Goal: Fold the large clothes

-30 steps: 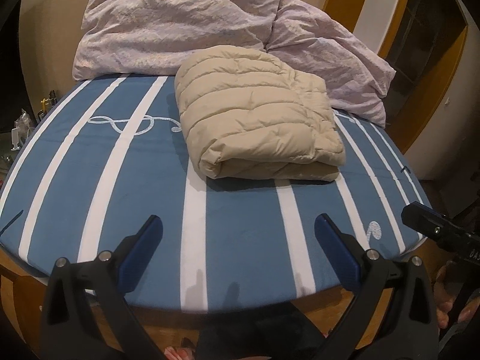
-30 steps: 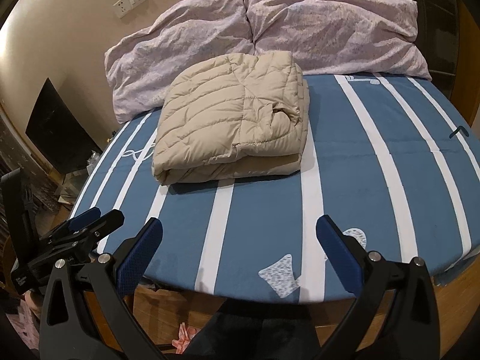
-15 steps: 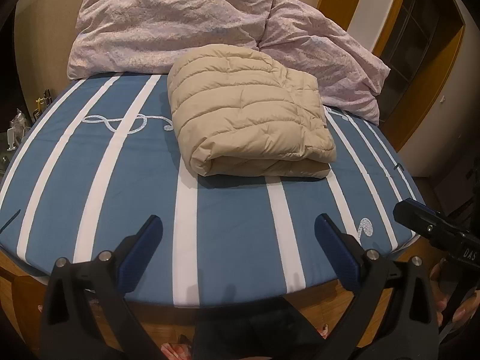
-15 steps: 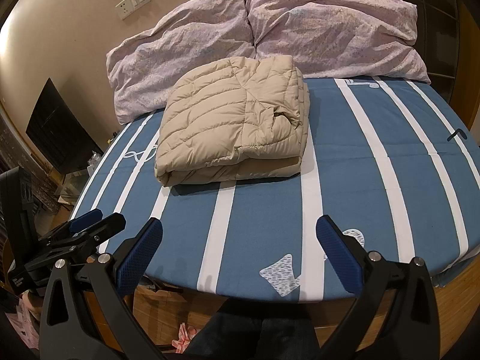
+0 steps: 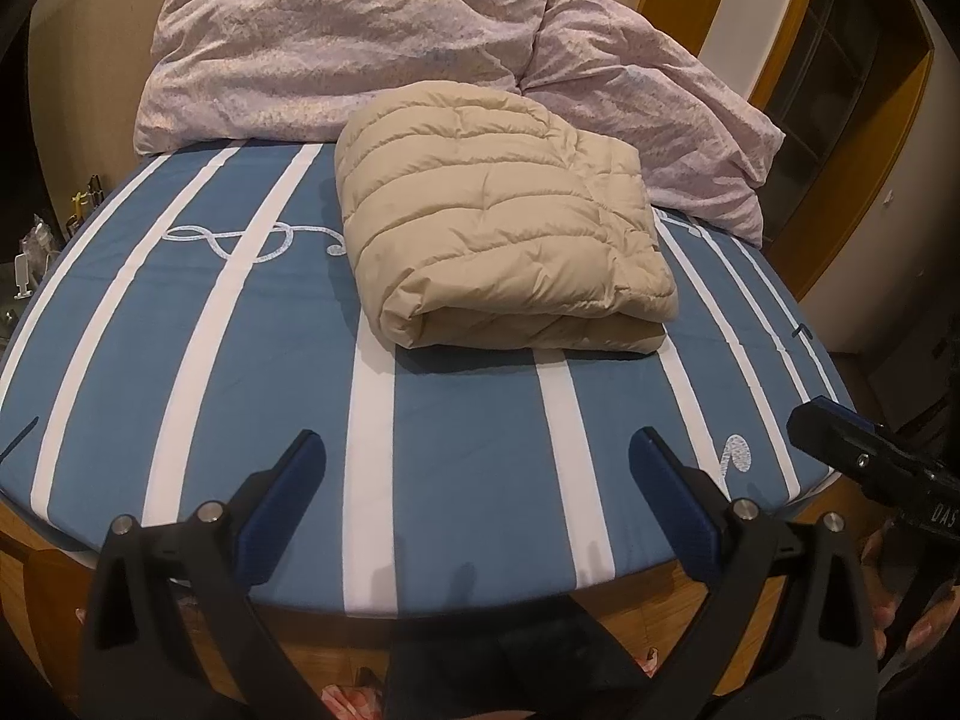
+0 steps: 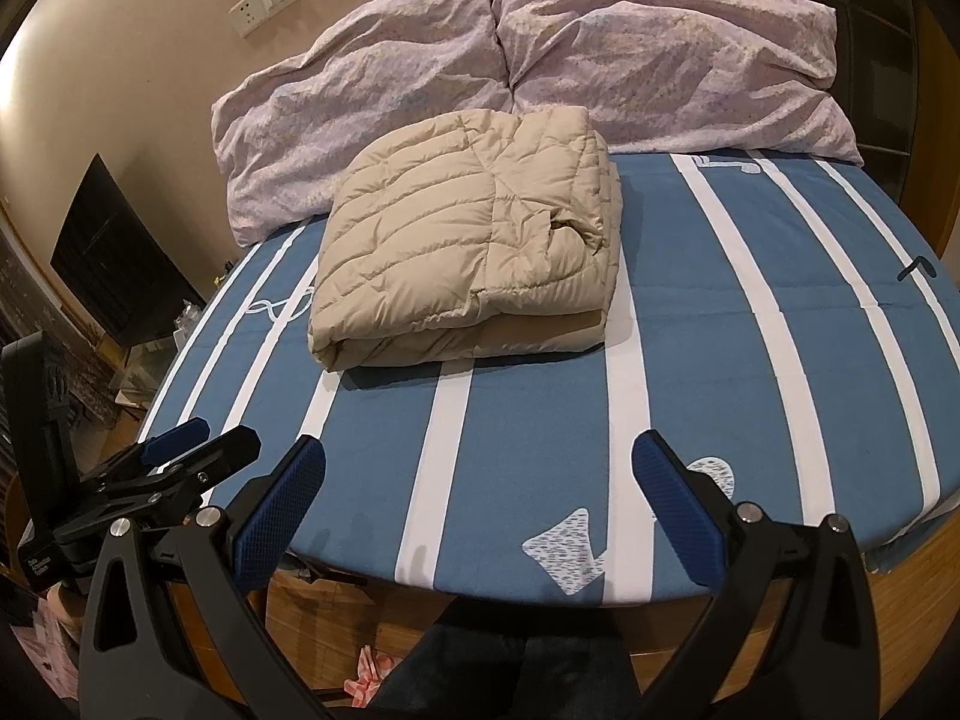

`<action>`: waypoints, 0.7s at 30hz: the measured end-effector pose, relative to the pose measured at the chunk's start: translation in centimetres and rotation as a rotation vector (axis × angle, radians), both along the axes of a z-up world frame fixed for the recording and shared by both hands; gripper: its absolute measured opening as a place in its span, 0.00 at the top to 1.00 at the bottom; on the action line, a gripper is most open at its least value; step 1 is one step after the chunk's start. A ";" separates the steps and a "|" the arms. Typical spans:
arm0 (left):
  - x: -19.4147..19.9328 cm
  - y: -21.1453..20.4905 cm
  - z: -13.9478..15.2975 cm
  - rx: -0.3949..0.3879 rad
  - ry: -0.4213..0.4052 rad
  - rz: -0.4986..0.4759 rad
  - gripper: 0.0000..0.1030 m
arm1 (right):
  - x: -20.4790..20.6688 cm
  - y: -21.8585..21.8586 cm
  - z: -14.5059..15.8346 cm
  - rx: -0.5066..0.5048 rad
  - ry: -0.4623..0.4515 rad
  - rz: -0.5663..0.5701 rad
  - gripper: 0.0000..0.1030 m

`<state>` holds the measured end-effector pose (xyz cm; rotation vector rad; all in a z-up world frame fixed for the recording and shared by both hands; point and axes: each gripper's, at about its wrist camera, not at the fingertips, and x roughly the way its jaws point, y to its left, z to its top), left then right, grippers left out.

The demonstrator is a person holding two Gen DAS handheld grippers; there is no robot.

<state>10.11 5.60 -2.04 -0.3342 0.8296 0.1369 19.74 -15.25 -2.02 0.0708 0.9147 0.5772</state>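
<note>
With the beige quilted puffer jacket (image 5: 504,222) folded into a thick bundle mid-bed just before the lilac crumpled pillows (image 5: 336,42), both my grippers hang back, empty
Left gripper (image 5: 477,468) and right gripper (image 6: 478,468) gape wide over the blue white-striped sheet (image 5: 462,438), giving the fold room; only the right view shows the tucked sleeve opening and the wall socket (image 6: 264,3)

left tool (image 5: 477,483) spread wide, right tool (image 6: 479,483) likewise

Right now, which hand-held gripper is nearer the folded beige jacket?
Left, marginally. Left hand-held gripper faces the folded beige jacket squarely; right hand-held gripper sits off to its right. Both open, apart from it.
</note>
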 end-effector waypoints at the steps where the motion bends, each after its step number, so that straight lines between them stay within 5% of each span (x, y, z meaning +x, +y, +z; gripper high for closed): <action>1: 0.0 0.0 0.0 0.000 0.000 0.001 0.02 | 0.0 0.1 0.0 0.000 0.000 0.003 0.01; 21: 0.4 -0.3 0.0 0.009 -0.010 -0.007 0.02 | 0.2 0.2 0.1 0.005 -0.002 0.004 0.01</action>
